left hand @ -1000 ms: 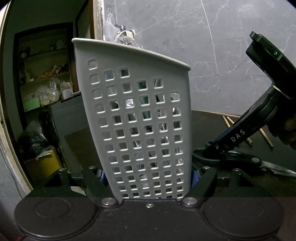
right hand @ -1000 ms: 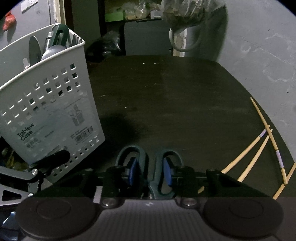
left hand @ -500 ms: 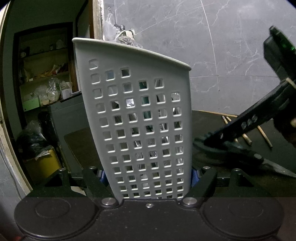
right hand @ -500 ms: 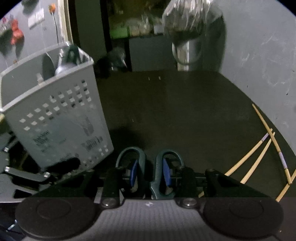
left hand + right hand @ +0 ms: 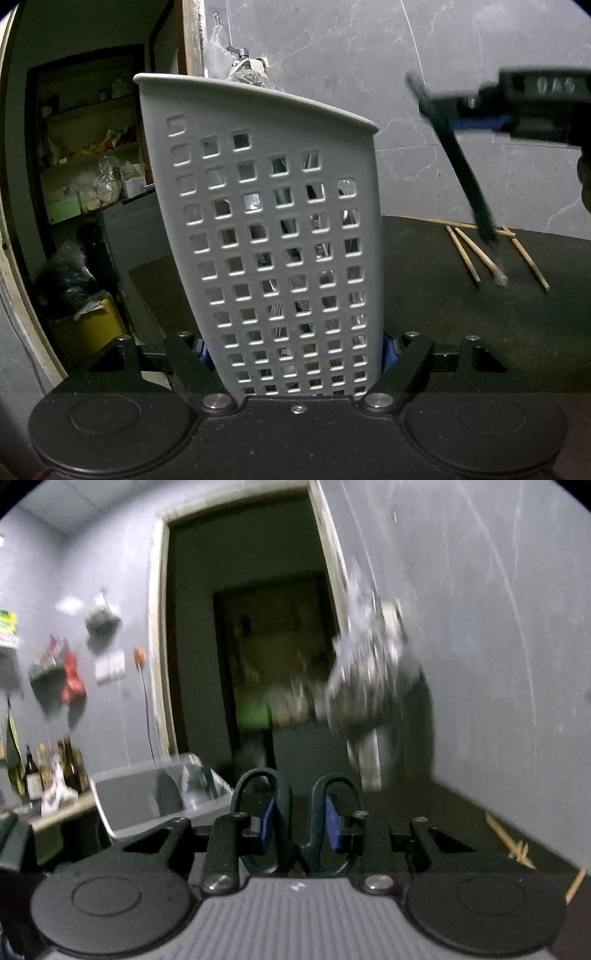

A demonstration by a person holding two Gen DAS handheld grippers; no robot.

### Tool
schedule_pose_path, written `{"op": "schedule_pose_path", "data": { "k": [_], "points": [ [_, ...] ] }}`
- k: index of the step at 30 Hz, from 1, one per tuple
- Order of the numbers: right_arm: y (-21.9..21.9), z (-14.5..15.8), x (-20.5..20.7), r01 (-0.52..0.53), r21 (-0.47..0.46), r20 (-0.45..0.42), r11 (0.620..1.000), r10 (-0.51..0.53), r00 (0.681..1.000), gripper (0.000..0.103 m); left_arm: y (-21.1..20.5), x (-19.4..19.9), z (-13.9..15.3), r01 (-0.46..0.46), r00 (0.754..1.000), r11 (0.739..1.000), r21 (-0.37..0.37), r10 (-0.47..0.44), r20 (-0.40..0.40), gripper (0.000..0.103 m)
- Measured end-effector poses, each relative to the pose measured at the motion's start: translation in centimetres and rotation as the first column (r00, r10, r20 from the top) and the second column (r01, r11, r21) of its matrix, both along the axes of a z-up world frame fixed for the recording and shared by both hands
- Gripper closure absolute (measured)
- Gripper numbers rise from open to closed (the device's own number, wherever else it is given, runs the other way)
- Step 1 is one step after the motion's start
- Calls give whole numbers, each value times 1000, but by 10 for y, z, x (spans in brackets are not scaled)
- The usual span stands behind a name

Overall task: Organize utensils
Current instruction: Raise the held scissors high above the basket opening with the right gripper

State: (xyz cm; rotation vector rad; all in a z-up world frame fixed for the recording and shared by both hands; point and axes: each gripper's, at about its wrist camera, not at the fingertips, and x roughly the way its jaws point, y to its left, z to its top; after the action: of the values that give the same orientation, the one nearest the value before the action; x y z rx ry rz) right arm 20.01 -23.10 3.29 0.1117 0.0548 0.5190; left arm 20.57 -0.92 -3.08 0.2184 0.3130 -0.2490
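While the left gripper [image 5: 295,350] pinches the base of a tall grey plastic basket [image 5: 273,229] between its blue pads, the basket stands upright on the dark table [image 5: 461,325], its curved wall punched with rows of small square holes and topped by a smooth rolled rim. Metal utensils glint through the holes. Pressed onto the scissors [image 5: 295,827], the right gripper [image 5: 297,827] has a blue pad inside each dark green oval handle loop. From the left wrist view the scissors [image 5: 458,166] hang blurred in the air, blades slanting down over thin wooden chopsticks [image 5: 480,254] that lie scattered near the marbled grey wall. Between basket and chopsticks the matte tabletop is bare.
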Motion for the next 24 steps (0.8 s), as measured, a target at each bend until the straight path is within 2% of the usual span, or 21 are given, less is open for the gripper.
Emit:
{"op": "schedule_pose_path", "data": {
  "k": [4,8,13,24],
  "points": [
    [2,3,-13,-5,31,157,999,0,988,70,-1,0,0,-1,1000,1000,3,1,1,25],
    [8,-2,-22,-7,14,247,1000,3,969,70,-2,0,-1,-2,1000,1000,5,2,1,25],
    [11,-14,-33,-1,-8,245,1000,3,970,70,-3,0,-1,-2,1000,1000,6,2,0,25],
    [3,-15,-46,-3,-5,222,1000,4,975,69,-4,-1,-2,-4,1000,1000,7,4,1,25]
  ]
}}
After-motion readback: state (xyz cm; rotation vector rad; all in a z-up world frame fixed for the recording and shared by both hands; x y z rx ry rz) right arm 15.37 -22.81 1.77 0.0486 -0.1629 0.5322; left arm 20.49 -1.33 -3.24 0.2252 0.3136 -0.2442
